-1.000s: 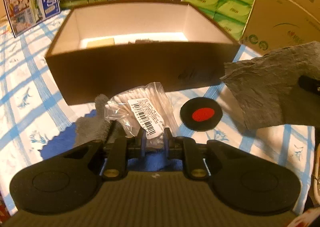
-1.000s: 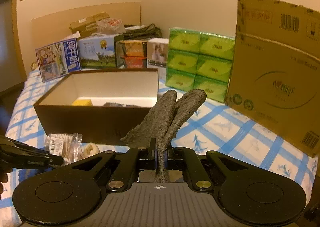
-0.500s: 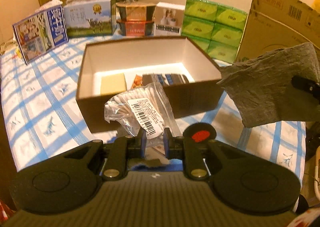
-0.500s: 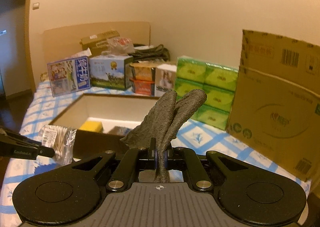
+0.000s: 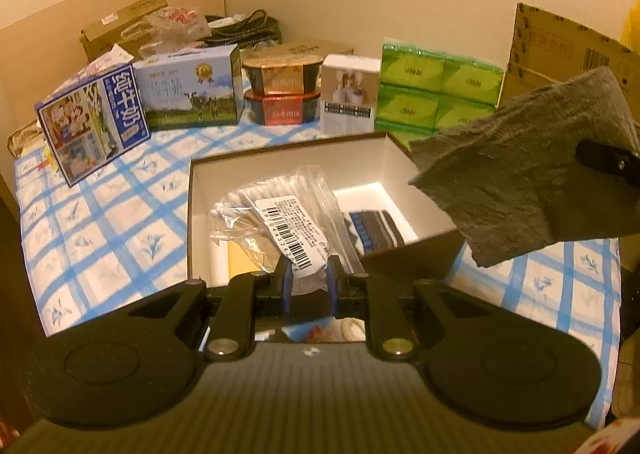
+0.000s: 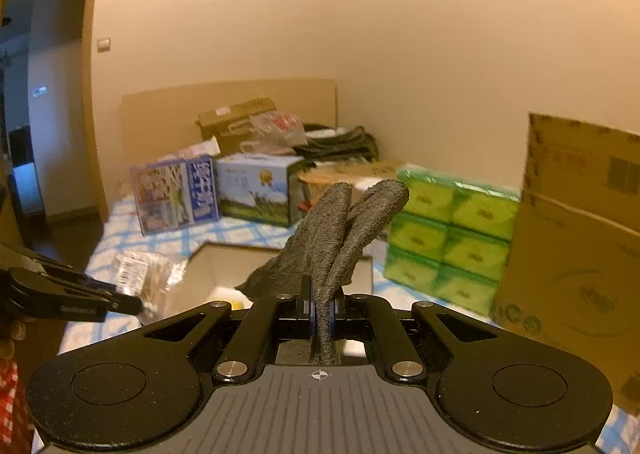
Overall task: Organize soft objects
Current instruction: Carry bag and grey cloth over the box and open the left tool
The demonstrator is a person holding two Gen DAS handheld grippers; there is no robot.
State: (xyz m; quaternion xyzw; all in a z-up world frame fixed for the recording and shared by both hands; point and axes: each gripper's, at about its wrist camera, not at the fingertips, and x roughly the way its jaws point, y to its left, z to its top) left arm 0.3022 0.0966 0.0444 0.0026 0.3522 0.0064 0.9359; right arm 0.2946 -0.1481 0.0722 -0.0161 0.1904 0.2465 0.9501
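My left gripper (image 5: 307,286) is shut on a clear bag of cotton swabs (image 5: 276,218) with a barcode label, held above the open brown box (image 5: 408,258). The box holds a yellow sponge (image 5: 238,264) and a dark striped item (image 5: 374,228). My right gripper (image 6: 320,314) is shut on a folded grey cloth (image 6: 340,230). The cloth also shows in the left wrist view (image 5: 528,182), hanging over the box's right corner. The left gripper and its bag (image 6: 144,278) show at the left of the right wrist view.
The blue-checked tablecloth (image 5: 104,238) covers the table. Milk cartons (image 5: 92,118), stacked food bowls (image 5: 284,94), a white box (image 5: 350,94) and green tissue packs (image 5: 436,90) line the back. A large cardboard carton (image 6: 580,246) stands at the right.
Both grippers have risen with their loads. The left one has moved forward, so the bag now hangs over the box's inside. The cloth has moved over the box's right corner.
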